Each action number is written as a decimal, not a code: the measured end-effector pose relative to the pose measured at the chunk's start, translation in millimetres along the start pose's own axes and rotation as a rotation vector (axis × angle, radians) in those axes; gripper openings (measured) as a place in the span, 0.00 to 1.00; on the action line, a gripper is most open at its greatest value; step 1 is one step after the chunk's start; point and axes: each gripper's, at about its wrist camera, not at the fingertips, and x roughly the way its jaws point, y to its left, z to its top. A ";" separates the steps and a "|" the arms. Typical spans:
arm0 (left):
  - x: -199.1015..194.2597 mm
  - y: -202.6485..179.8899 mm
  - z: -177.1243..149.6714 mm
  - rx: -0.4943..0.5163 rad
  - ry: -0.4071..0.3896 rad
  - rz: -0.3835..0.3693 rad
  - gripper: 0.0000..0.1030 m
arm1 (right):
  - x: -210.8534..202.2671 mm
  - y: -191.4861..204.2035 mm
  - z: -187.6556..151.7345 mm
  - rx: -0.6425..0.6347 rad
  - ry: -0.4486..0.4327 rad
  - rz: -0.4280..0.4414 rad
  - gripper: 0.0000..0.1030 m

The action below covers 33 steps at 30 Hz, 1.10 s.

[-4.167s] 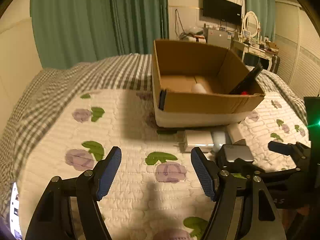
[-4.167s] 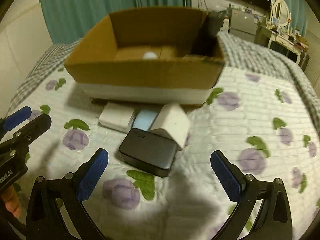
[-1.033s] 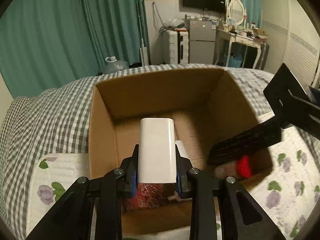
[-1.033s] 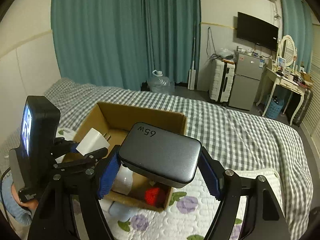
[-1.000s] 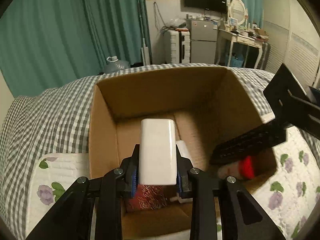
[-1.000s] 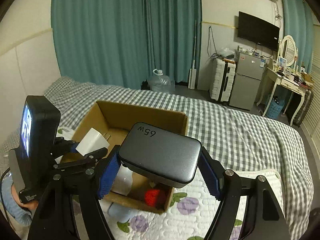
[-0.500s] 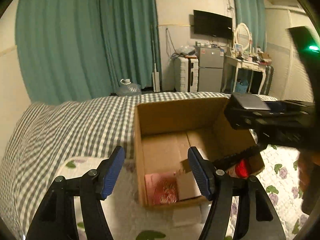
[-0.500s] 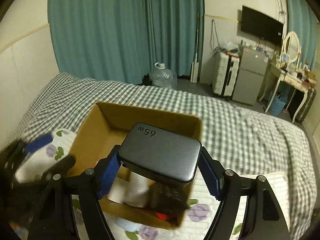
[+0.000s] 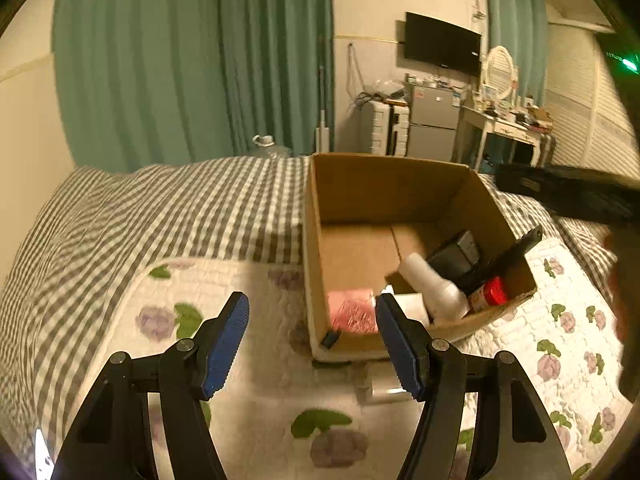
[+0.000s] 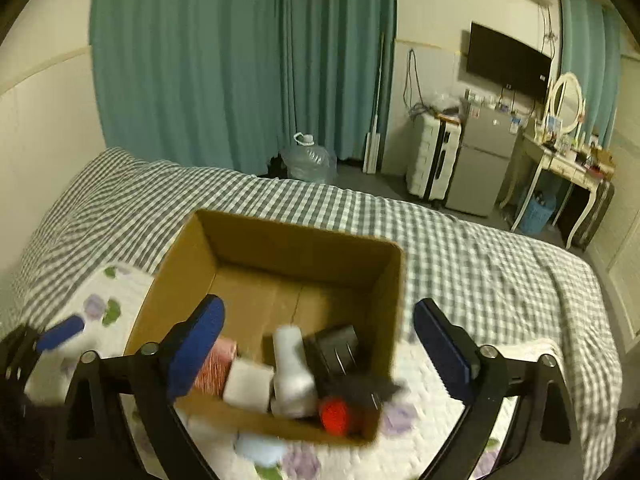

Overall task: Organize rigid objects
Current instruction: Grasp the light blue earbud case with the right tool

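An open cardboard box [image 9: 384, 188] [image 10: 280, 248] stands on the bed. Inside lie a dark grey charger [image 9: 456, 254] [image 10: 334, 346], a white bottle [image 9: 434, 288] [image 10: 292, 372], a white adapter [image 10: 248, 386], a pink packet [image 9: 352, 314] [image 10: 218, 364], a black remote [image 9: 516, 256] and a red-capped item [image 9: 490, 292] [image 10: 338, 414]. My left gripper [image 9: 312, 344] is open and empty, low at the box's near left corner. My right gripper [image 10: 316, 350] is open and empty above the box.
A white item [image 9: 386, 390] and a pale blue one [image 10: 260, 446] lie on the floral quilt [image 9: 256, 400] in front of the box. A checked blanket [image 10: 460, 256] covers the far bed. Curtains, a fridge [image 10: 480, 168] and a dressing table [image 10: 568, 168] stand behind.
Both grippers held objects a second ago: the left a white adapter, the right the dark charger. Both have opened; those objects now lie in the box. The left gripper has drawn back.
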 end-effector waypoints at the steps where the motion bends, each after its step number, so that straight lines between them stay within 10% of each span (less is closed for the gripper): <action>1: -1.0 0.8 -5.5 -0.011 0.005 0.002 0.67 | -9.1 -0.3 -9.7 -0.001 -0.002 0.002 0.94; 17: 33.0 -10.1 -54.8 0.010 0.130 -0.011 0.67 | 47.1 29.8 -141.6 -0.016 0.223 0.097 0.89; 25: 44.1 -8.9 -62.3 0.012 0.173 -0.028 0.67 | 91.8 44.9 -151.6 -0.090 0.298 0.115 0.73; 27: 46.9 -12.8 -65.5 0.026 0.188 -0.027 0.67 | 95.7 42.3 -152.7 -0.071 0.306 0.145 0.53; 33: 47.9 -35.9 -67.3 0.063 0.208 -0.060 0.67 | 62.4 5.3 -160.0 0.040 0.241 0.130 0.52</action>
